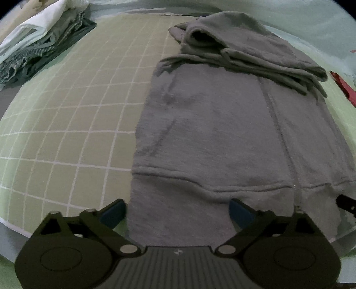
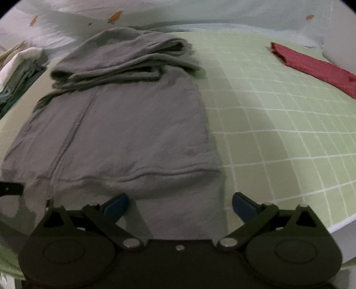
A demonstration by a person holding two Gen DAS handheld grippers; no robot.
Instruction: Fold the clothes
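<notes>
A grey hoodie point(image 1: 222, 124) lies flat on the green checked sheet point(image 1: 73, 115), its hood and sleeves folded over the far end and its hem band nearest me. My left gripper point(image 1: 178, 211) hangs open over the hem's left corner, blue pads spread wide, the cloth below them. In the right wrist view the same grey hoodie point(image 2: 133, 124) fills the left half. My right gripper point(image 2: 180, 206) stands open over the hem's right corner, one pad above the cloth and the other beside its edge. A dark tip of the other gripper shows at each view's side.
A stack of folded clothes point(image 1: 37, 49), white on top of grey and dark pieces, sits at the far left. A dark red garment point(image 2: 316, 66) lies at the far right. A pale blue blanket with orange marks point(image 2: 115, 16) borders the far edge. The bed's near edge runs just below the grippers.
</notes>
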